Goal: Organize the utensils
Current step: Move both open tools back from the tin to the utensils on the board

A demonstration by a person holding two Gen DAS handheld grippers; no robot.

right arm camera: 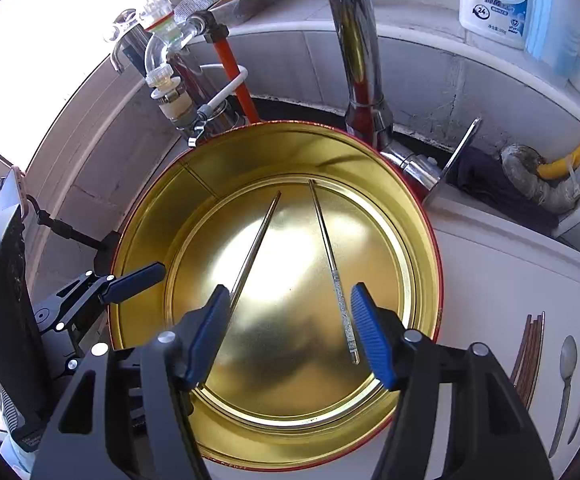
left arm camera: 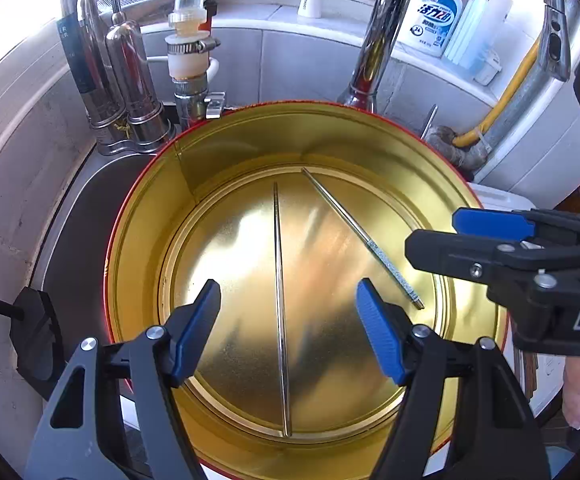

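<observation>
A round gold tin (left arm camera: pixel 146 216) with a red outside stands by the sink; it also shows in the right wrist view (right arm camera: pixel 150 208). Two metal chopsticks lie on its floor, spread in a V: a plain one (left arm camera: pixel 280 300) (right arm camera: pixel 252 256) and one with a patterned handle (left arm camera: pixel 365 240) (right arm camera: pixel 335 276). My left gripper (left arm camera: pixel 288 334) is open and empty above the tin, over the plain chopstick. My right gripper (right arm camera: pixel 290 338) is open and empty above the tin between the two chopsticks. It enters the left wrist view at the right (left arm camera: pixel 429 236).
A chrome tap (right arm camera: pixel 355 40) and water filter fittings (left arm camera: pixel 188 52) stand behind the tin. Soap bottles (left arm camera: pixel 435 16) sit on the ledge. On the white counter at the right lie wooden chopsticks (right arm camera: pixel 527 360) and two spoons (right arm camera: pixel 567 364).
</observation>
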